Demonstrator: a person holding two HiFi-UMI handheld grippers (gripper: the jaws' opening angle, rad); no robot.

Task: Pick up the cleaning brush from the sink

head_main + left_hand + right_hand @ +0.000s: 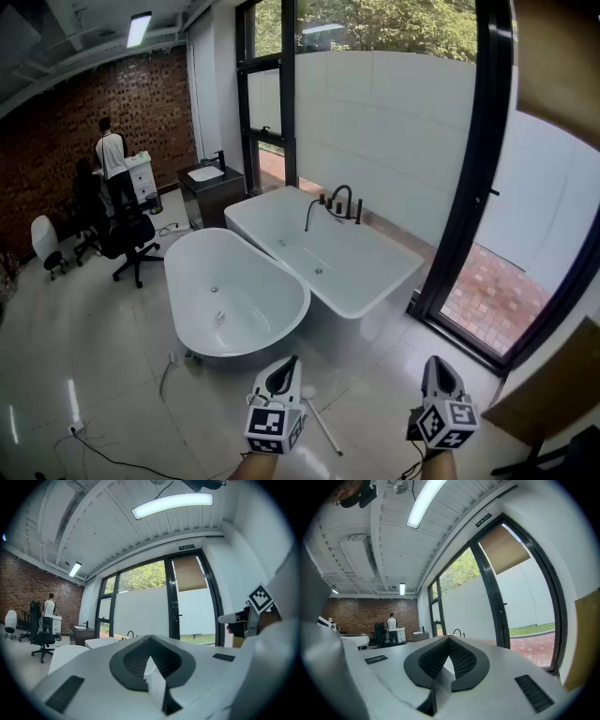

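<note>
White tub's drain (214, 289), head view only

Sink (205, 173) interior too small to tell; wrists (441, 466) apparently cropped below.

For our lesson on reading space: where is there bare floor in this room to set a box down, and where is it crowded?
Bare floor lies left of the oval tub, between the chairs and the cable. A smaller patch lies before the rectangular tub, by the glass door. Crowded: the back left, around chairs, person and vanity.
</note>
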